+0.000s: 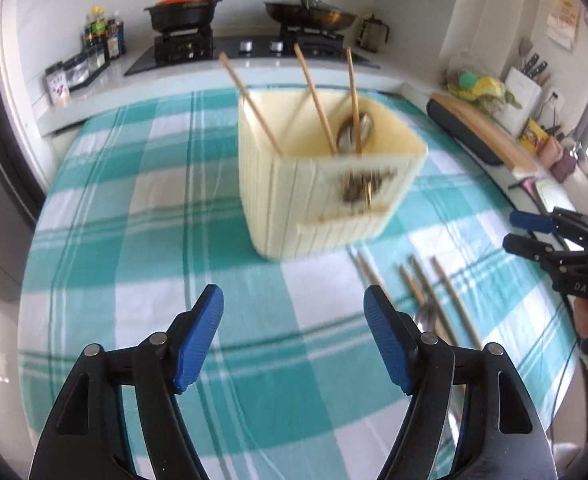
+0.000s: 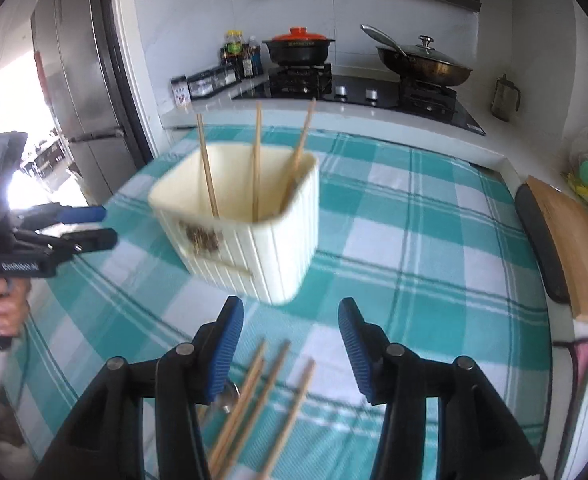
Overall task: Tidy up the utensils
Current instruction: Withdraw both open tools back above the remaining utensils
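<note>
A cream ribbed utensil holder (image 1: 294, 208) (image 2: 278, 256) stands on the teal checked tablecloth (image 1: 134, 200). Three chopsticks (image 1: 314, 96) (image 2: 257, 160) lean upright in it, and the left wrist view also shows a metal spoon (image 1: 354, 132) inside. Several loose chopsticks (image 1: 426, 292) (image 2: 262, 400) and a spoon (image 1: 426, 320) (image 2: 226, 396) lie on the cloth in front of the holder. My left gripper (image 1: 292, 292) (image 2: 94, 224) hangs open over bare cloth, left of the loose pile. My right gripper (image 2: 291, 302) (image 1: 526, 232) is open above the loose chopsticks, its pads clear of them.
Behind the table runs a counter with a gas stove (image 2: 354, 88), a red-lidded pot (image 1: 184, 10) and a lidded wok (image 1: 314, 14). A wooden cutting board (image 2: 566, 248) lies at the right, bottles (image 1: 102, 36) at the back left, a fridge (image 2: 82, 80) beyond.
</note>
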Motion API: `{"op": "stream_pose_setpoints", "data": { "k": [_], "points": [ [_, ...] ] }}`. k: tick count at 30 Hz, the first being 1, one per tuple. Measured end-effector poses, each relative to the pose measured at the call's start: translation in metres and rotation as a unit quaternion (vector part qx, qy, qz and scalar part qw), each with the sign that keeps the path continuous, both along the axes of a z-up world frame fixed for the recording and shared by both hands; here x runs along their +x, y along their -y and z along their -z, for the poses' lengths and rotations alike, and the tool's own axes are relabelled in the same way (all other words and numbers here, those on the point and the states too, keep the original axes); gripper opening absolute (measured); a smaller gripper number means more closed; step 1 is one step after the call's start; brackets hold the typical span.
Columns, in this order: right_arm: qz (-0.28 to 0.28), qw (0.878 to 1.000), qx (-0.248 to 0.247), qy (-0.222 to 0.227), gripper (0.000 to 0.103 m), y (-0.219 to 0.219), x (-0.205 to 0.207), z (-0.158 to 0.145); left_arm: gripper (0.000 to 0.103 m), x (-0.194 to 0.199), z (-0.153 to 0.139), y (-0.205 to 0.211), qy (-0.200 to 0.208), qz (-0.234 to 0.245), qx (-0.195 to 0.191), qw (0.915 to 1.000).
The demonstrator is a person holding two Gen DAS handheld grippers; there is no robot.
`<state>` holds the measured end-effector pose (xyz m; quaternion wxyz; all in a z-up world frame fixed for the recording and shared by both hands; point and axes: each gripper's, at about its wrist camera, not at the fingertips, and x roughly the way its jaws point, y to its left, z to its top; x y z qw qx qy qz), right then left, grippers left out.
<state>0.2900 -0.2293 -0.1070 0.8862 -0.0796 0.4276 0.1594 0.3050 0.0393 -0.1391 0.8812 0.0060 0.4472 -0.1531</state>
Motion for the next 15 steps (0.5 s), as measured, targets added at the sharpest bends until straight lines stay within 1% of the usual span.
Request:
{"op": "stream_pose_setpoints", "data": {
  "k": [2, 6, 8, 10, 13, 15],
  "points": [
    [0.020, 1.000, -0.013, -0.011, 0.051, 0.014, -0.028, 0.026, 0.075, -0.025, 0.024, 0.002, -0.010, -0.019, 0.007, 0.9997],
    [0.070, 0.997, -0.028, -0.008, 0.051, 0.035, -0.069, 0.064, 0.075, -0.050, 0.050, 0.014, -0.012, -0.045, -0.003, 0.9989],
    [0.089, 0.995, -0.042, -0.009, 0.051, 0.043, -0.076, 0.076, 0.075, -0.049, 0.058, 0.023, -0.007, -0.050, 0.009, 0.9987],
    [0.100, 0.994, -0.041, -0.005, 0.051, 0.050, -0.080, 0.083, 0.075, -0.049, 0.066, 0.032, 0.009, -0.054, 0.028, 0.9981],
    [0.119, 0.992, -0.043, -0.006, 0.051, 0.058, -0.079, 0.093, 0.075, -0.042, 0.081, 0.038, -0.006, -0.059, 0.045, 0.9973],
    [0.126, 0.992, -0.029, 0.001, 0.052, 0.064, -0.081, 0.097, 0.078, -0.044, 0.083, 0.040, 0.008, -0.064, 0.057, 0.9963]
  ]
}}
